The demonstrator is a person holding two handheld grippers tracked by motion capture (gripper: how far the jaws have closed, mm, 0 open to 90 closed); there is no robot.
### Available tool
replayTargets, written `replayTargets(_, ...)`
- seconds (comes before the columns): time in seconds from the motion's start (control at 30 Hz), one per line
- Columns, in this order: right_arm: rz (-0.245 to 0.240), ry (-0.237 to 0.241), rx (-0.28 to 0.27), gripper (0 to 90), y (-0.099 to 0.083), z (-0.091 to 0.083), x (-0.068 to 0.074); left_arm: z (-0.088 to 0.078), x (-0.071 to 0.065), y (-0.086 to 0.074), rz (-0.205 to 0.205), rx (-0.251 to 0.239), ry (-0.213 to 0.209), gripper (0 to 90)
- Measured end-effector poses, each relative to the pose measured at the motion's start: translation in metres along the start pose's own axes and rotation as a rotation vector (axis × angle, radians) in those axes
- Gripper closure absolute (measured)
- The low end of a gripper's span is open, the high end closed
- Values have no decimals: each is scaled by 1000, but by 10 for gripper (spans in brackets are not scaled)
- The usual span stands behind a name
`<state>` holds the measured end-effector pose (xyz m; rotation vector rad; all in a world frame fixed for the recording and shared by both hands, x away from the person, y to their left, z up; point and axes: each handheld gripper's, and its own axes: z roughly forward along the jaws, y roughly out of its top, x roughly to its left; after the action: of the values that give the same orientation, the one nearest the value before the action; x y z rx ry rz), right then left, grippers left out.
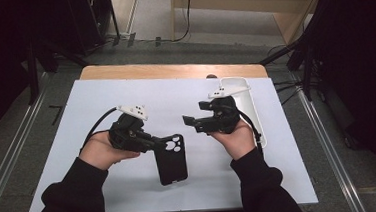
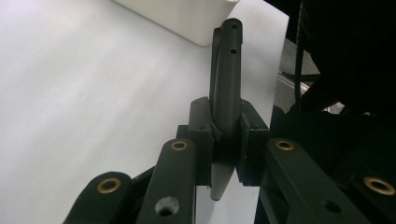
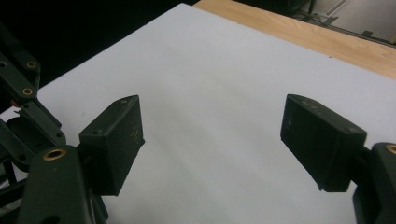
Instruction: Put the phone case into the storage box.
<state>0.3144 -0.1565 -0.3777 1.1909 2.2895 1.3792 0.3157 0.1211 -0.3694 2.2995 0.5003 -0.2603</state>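
A black phone case (image 1: 172,162) with camera cut-outs at its upper end hangs just above the white sheet, a little left of centre. My left gripper (image 1: 164,143) is shut on the case near that end. In the left gripper view the case (image 2: 226,70) stands edge-on, and both pads of the left gripper (image 2: 227,135) press its sides. My right gripper (image 1: 189,123) is to the right of the case and apart from it, pointing left. Its jaws stand wide apart in the right gripper view, with only bare white sheet between them (image 3: 215,135).
A white sheet (image 1: 125,95) covers most of the wooden table (image 1: 173,69). A long white tray (image 1: 250,104) lies along the right side, behind the right hand, and its wall (image 2: 187,18) shows beyond the case. Cables and dark stands surround the table.
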Motion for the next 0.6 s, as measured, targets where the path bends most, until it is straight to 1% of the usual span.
replayTargets(0.1,12,-13,-10,181,-3,-1,-2,-2,0,1,-20,4,21,788)
replayTargets(0.13,14,-10,-12,175,-4,-1,-3,-3,0,1,-32,2,28,788)
replayTargets(0.17,14,-18,-15,159,-6,-1,-4,-4,1,1,-34,4,33,787)
replayTargets(0.23,12,-55,-19,154,-9,-1,-4,-6,1,1,-54,3,43,787)
replayTargets(0.27,13,-72,-28,121,-12,-1,-5,-7,2,2,-60,1,45,787)
replayTargets(0.37,51,-90,-42,0,-19,-1,-8,-11,2,2,-77,-8,61,788)
replayTargets(0.43,65,-95,-36,0,-23,-1,-10,-13,2,2,-83,-14,72,787)
replayTargets(0.5,72,-96,-36,0,-25,-1,-11,-16,2,3,-89,-21,91,787)
replayTargets(0.6,71,-94,-37,0,-28,-1,-9,-19,2,4,-104,-29,112,787)
